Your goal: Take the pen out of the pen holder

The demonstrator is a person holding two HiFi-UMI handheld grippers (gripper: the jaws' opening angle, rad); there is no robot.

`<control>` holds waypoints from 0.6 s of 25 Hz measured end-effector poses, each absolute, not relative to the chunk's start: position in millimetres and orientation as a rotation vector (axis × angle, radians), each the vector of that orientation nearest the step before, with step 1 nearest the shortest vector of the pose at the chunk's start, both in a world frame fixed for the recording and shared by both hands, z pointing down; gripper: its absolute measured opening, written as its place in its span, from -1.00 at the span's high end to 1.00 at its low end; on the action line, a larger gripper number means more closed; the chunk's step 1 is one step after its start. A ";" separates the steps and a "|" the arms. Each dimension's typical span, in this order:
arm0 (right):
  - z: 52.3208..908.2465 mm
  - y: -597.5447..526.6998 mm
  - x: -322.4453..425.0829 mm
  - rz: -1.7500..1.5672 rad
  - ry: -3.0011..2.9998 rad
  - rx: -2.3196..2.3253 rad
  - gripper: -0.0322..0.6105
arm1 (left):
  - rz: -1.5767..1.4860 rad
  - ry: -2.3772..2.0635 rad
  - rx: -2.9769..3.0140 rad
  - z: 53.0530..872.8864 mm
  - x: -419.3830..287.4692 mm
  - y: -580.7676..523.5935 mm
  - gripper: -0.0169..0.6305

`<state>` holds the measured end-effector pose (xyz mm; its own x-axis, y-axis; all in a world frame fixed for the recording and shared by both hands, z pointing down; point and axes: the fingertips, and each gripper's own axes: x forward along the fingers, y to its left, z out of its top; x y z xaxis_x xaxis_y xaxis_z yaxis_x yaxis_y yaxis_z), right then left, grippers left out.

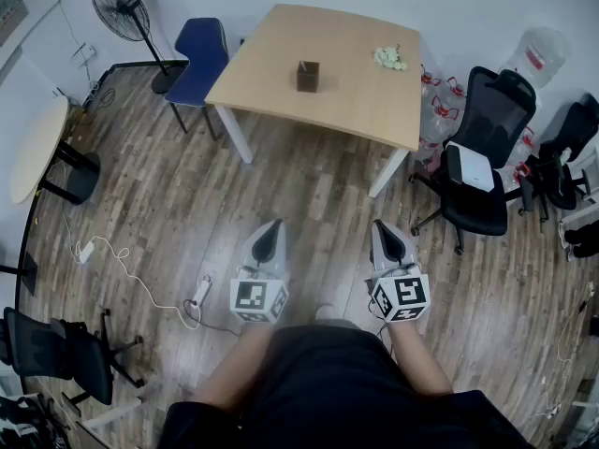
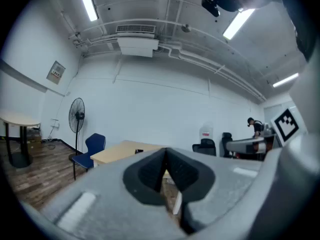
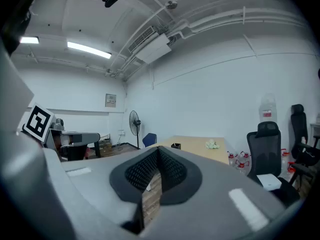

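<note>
Wood-plank flooring [image 1: 309, 195] fills an office seen from above, where a person stands holding a two-jaw gripper in each hand, close to the body at the near edge of the scene. The left gripper [image 1: 271, 227] and the right gripper [image 1: 387, 230] point toward the far side. They sit side by side but apart, each with its marker cube nearest the person.

The left gripper view shows that gripper's [image 2: 165, 154] dark pads pressed together at the tips, with nothing between them. The right gripper view shows the same for the other tool [image 3: 158, 151]: its pads meet at the tips and hold nothing.

Well away from both, at the far side of the room, stands a pale wooden table [image 1: 365, 92]. The dark, box-shaped pen holder [image 1: 308, 76] sits upright near the middle of the tabletop. A thin line at its rim looks like the pen [image 1: 303, 65], standing in the holder, though it is too small to be sure. To the right of the holder, apart from it, lies a small cluster of white flowers [image 1: 390, 58].

A blue chair [image 1: 199, 62] stands at the table's left end, with a pedestal fan [image 1: 122, 9] beyond it. A black office chair [image 1: 482, 157] sits to the right of the table. A round table [image 1: 37, 148] is at the far left, and a white power strip [image 1: 201, 291] lies on the floor near the left gripper.
</note>
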<state>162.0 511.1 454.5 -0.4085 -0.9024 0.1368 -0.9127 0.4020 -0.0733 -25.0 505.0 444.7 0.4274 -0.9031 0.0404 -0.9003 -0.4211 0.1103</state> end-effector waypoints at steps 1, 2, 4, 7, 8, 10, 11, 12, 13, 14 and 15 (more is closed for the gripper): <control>452.7 511.0 163.4 0.196 -2.564 1.663 0.90 | -0.036 -1.625 2.553 445.0 -24.0 504.3 0.94; 451.3 510.8 164.6 0.183 -2.562 1.658 0.89 | -0.034 -1.629 2.550 445.5 -23.0 503.8 0.94; 450.4 510.5 165.4 0.162 -2.560 1.638 0.89 | -0.030 -1.636 2.546 447.5 -21.0 503.0 0.94; 452.4 507.7 171.5 0.179 -2.572 1.639 0.89 | -0.024 -1.634 2.548 453.0 -15.2 500.3 0.94; 453.0 505.7 175.8 0.194 -2.576 1.649 0.89 | -0.022 -1.632 2.548 454.0 -12.8 498.9 0.94; 453.0 502.3 186.0 0.207 -2.582 1.669 0.89 | -0.027 -1.630 2.544 452.3 -8.0 498.0 0.94; 452.4 501.1 191.0 0.210 -2.587 1.672 0.89 | -0.032 -1.632 2.544 449.6 -5.0 498.5 0.94; 451.6 500.0 195.6 0.211 -2.594 1.673 0.89 | -0.036 -1.635 2.548 446.5 -1.3 499.0 0.94; 450.7 498.7 200.0 0.209 -2.600 1.674 0.89 | -0.037 -1.637 2.554 443.6 2.8 498.9 0.94; 450.0 497.3 204.2 0.206 -2.604 1.676 0.89 | -0.038 -1.640 2.561 441.4 7.0 498.3 0.94; 450.0 495.9 208.0 0.205 -2.608 1.680 0.89 | -0.038 -1.643 2.565 440.1 11.0 497.5 0.94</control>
